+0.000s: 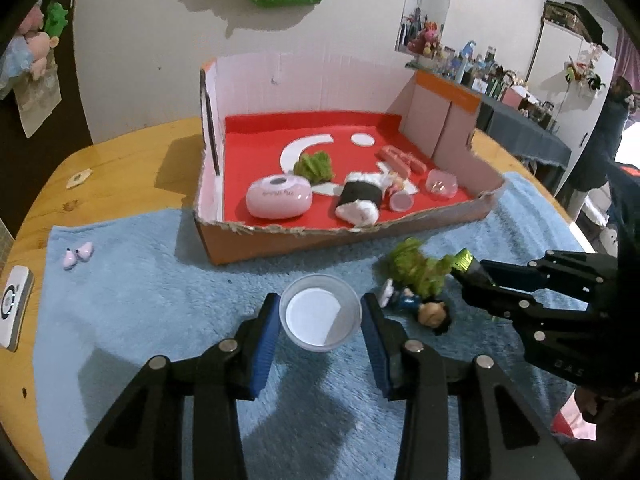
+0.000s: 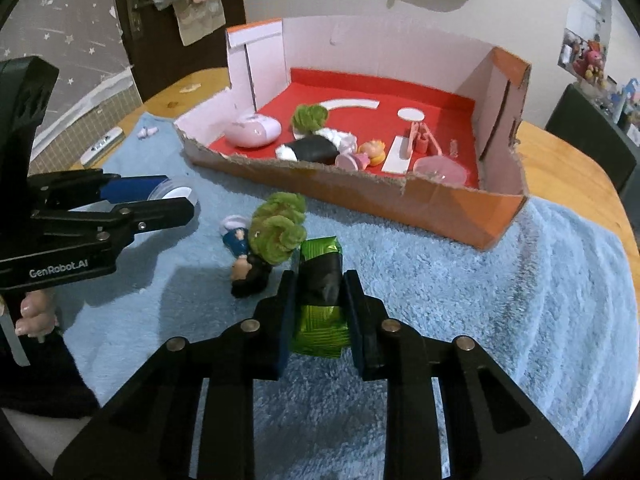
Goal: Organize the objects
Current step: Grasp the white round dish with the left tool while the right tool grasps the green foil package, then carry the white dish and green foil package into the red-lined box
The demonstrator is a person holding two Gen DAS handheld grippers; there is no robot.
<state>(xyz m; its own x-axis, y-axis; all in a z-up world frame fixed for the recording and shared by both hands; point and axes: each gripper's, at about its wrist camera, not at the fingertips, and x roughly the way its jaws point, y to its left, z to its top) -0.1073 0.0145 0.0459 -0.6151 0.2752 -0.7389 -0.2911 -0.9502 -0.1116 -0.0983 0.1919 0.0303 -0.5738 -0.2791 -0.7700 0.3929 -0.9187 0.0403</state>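
Observation:
A clear round cup (image 1: 320, 312) with a white bottom sits between the blue pads of my left gripper (image 1: 320, 316), whose jaws close on its sides; it also shows in the right wrist view (image 2: 176, 193). My right gripper (image 2: 320, 284) is shut on a green-and-black foil packet (image 2: 320, 292), seen from the left wrist view (image 1: 466, 264) too. A green fuzzy toy (image 2: 278, 228) and a small doll figure (image 2: 244, 256) lie on the blue towel (image 2: 460, 300) between the grippers. The cardboard box (image 1: 440, 216) with a red floor holds several toys.
In the box lie a pink case (image 1: 279, 200), a black-and-white roll (image 1: 360, 198), a green fuzzy toy (image 1: 314, 165) and pink pieces (image 1: 400, 158). A small pink toy (image 1: 78, 255) lies on the towel's left. A white device (image 1: 14, 312) sits at the wooden table's edge.

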